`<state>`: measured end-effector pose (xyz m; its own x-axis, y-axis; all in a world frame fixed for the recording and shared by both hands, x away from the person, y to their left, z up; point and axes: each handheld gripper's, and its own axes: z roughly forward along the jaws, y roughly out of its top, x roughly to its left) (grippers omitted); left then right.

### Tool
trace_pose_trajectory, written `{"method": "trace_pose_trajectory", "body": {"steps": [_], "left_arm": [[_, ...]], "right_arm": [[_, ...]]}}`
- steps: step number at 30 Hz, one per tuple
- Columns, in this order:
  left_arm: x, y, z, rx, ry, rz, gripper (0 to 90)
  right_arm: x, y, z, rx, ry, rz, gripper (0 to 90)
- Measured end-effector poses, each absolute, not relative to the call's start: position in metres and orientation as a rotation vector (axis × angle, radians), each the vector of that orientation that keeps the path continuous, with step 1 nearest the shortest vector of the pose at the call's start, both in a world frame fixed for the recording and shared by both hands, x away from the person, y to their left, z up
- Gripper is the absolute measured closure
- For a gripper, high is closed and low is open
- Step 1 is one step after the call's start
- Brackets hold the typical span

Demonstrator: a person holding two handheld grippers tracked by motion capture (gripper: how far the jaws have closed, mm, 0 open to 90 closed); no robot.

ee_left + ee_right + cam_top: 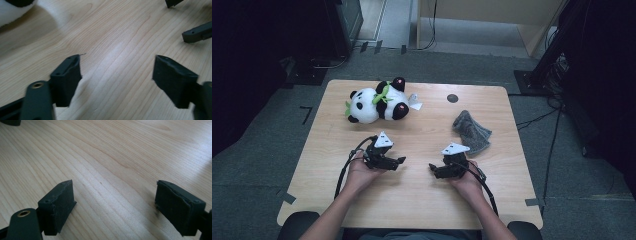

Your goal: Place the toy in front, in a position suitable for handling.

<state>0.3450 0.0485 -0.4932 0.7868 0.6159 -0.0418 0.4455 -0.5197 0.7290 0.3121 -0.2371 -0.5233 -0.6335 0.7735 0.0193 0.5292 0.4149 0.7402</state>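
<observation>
Panda plush toy (376,104) is found lying on its side at the far left of the wooden table (422,200), untouched, with a green leaf trim at its neck and a small white tag just beside it. A folded grey cloth (472,131) lies at the far right of the table, well apart from the plush. Neither item is held or touched.

The left gripper (401,161) is held low over the near middle of the table, pointing inward toward the right gripper (432,167), which faces it from the other side. In the left gripper view, the jaws stand apart with only bare wood grain between them; a white-and-black edge of the plush is seen at the upper left corner, and the tips of the other gripper at the upper right. In the right gripper view, the jaws likewise stand wide apart over bare wood, with nothing between the pads.

No part of the handling is judged to have been done: no item has been lifted, moved or grasped. The whole of the work remains, beginning with a reach toward one of the two items. The plush is judged the nearer to the left gripper, the cloth the nearer to the right.
</observation>
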Motion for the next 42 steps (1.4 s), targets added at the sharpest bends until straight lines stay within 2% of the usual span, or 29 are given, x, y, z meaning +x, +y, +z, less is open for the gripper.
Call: {"method": "trace_pose_trajectory", "body": {"steps": [9,11,18,30,37,42], "left_arm": [[0.352,0.058,-0.478,2.179,0.770,0.271,26.6],[0.355,0.060,-0.474,2.178,0.767,0.272,30.9],[0.370,0.067,-0.456,2.131,0.780,0.261,33.3],[0.397,0.073,-0.437,2.162,0.780,0.252,34.8],[0.411,0.078,-0.425,2.121,0.794,0.252,36.5],[0.420,0.086,-0.420,2.075,0.840,0.259,42.5]], "right_arm": [[0.312,-0.238,-0.523,1.120,2.352,1.054,16.2],[0.312,-0.237,-0.523,1.120,2.352,1.054,16.2],[0.312,-0.237,-0.523,1.128,2.353,1.050,16.1],[0.311,-0.238,-0.523,1.122,2.356,1.050,15.6],[0.312,-0.238,-0.523,1.122,2.356,1.050,15.6],[0.311,-0.238,-0.523,1.131,2.352,1.047,14.9]]}}
